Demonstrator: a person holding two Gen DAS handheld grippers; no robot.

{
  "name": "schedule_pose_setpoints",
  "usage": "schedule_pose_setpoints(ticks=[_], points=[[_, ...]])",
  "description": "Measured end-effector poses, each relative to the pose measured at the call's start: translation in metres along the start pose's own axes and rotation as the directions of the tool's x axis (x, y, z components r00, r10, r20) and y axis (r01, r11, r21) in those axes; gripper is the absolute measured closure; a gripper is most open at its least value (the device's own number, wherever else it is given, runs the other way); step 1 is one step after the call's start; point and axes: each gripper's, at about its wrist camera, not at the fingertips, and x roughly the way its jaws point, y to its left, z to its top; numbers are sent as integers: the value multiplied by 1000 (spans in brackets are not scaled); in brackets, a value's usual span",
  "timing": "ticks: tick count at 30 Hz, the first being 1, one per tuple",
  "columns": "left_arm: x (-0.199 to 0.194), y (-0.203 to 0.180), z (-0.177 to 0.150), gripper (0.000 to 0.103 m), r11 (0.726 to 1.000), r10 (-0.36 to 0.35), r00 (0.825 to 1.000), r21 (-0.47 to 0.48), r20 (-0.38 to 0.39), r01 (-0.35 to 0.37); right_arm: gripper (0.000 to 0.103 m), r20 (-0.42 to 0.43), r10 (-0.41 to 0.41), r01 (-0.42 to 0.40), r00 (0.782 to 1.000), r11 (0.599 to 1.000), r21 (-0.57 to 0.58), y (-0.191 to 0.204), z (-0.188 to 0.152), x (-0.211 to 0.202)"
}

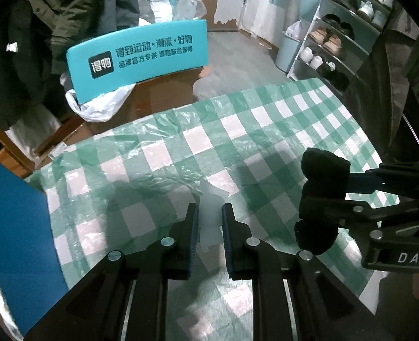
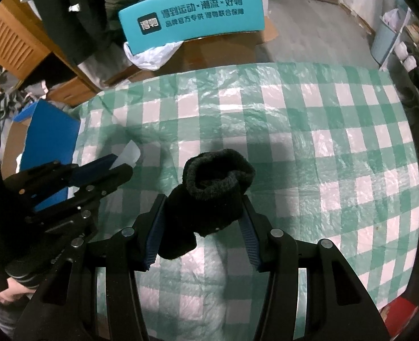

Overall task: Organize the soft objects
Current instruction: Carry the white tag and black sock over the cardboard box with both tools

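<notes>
The left gripper (image 1: 208, 213) is clamped on a thin, pale translucent scrap of material (image 1: 209, 218), holding it above the green-and-white checked plastic tablecloth (image 1: 266, 130). To its right, the right gripper (image 2: 203, 207) grips a rolled black knitted sock (image 2: 209, 190), its ribbed cuff pointing away, also clear of the cloth. A blue box (image 1: 16, 227) stands at the table's left edge.

One black knitted sock (image 2: 213, 190), one white translucent scrap (image 1: 209, 217), one teal shoebox (image 1: 141, 49), one blue box (image 2: 48, 136), two tongs.
</notes>
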Motion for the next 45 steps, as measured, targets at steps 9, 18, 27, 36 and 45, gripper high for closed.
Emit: schedule_pose_setpoints(ticks=[9, 18, 27, 36, 45], points=[[-32, 7, -9, 87, 1000, 18, 1000, -24, 24, -18, 54, 25, -16, 18, 1000, 998, -58, 20, -9, -17], [-67, 14, -21, 87, 998, 51, 997, -41, 49, -49, 54, 57, -14, 20, 998, 994, -107, 44, -17, -37], [-98, 29, -37, 87, 996, 56, 997, -74, 61, -51, 54, 81, 0, 13, 997, 985, -170, 74, -24, -55], [-125, 51, -49, 87, 991, 74, 994, -120, 75, -65, 54, 95, 16, 7, 995, 971, -238, 106, -27, -65], [-149, 78, -63, 87, 983, 105, 990, -160, 95, -89, 54, 82, 33, -8, 996, 957, -290, 141, -24, -59]])
